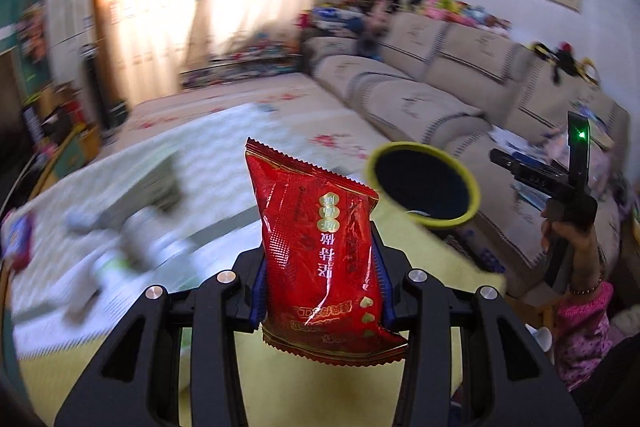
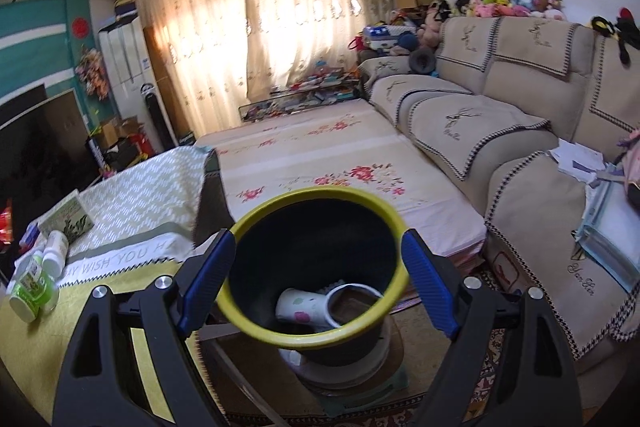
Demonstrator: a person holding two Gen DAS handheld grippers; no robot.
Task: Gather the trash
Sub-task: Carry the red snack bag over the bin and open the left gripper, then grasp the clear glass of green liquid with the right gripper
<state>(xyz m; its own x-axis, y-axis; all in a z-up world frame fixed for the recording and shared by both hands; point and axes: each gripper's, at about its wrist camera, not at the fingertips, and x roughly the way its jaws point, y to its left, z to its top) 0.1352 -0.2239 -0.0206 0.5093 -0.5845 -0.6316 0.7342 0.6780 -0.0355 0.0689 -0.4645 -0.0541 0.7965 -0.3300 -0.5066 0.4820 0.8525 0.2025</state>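
Note:
My left gripper (image 1: 320, 267) is shut on a red snack packet (image 1: 316, 247), which stands upright between the blue pads. In the left wrist view a black bin with a yellow rim (image 1: 424, 183) hangs to the right of the packet and a little farther off, its mouth tilted toward me. My right gripper (image 2: 320, 279) is shut on that bin (image 2: 316, 251), one blue pad on each side just under the rim. Inside the bin lie a flowered paper cup (image 2: 300, 307) and a second cup (image 2: 352, 301).
A person's hand (image 1: 560, 231) in a pink sleeve holds the right gripper. The table (image 2: 32, 343) has a yellow cloth, with white and green bottles (image 2: 36, 279) and a box (image 2: 68, 219) at the left. A beige sofa (image 2: 500, 131) runs along the right, beside a flowered floor mat (image 2: 320, 155).

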